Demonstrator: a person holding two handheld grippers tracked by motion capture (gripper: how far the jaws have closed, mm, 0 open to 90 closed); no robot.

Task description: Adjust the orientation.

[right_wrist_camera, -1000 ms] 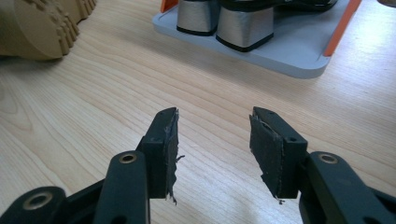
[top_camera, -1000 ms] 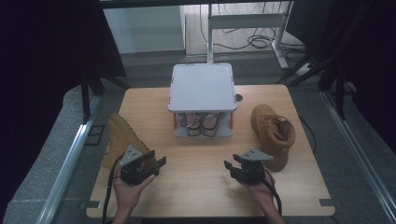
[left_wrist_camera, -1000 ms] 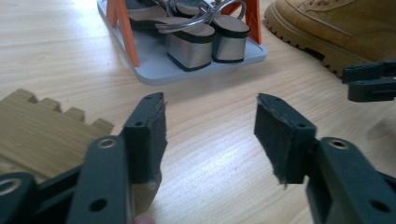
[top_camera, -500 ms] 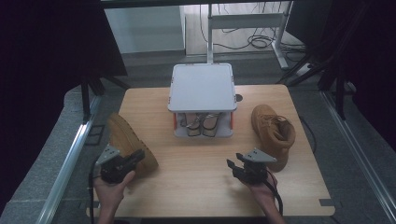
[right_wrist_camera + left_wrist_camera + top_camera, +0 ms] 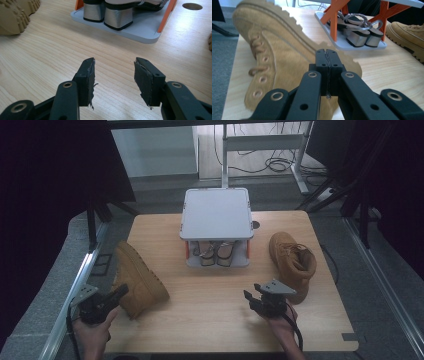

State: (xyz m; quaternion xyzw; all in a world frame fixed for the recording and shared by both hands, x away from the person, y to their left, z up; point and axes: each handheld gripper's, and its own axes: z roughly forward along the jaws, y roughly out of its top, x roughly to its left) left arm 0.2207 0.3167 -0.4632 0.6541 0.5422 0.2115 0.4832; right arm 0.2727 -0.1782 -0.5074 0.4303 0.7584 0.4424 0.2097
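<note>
Tan boot [image 5: 137,279] lies on side at table's [image 5: 210,320] left edge. Your left gripper [image 5: 120,291] just closed, clenched empty beside boot. Your right gripper [image 5: 252,298] released, jaws apart above bare wood.

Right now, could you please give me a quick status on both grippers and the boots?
Left gripper shut, empty, at the tipped boot. Right gripper open over bare table. Other boot upright. Nothing in the way.
</note>
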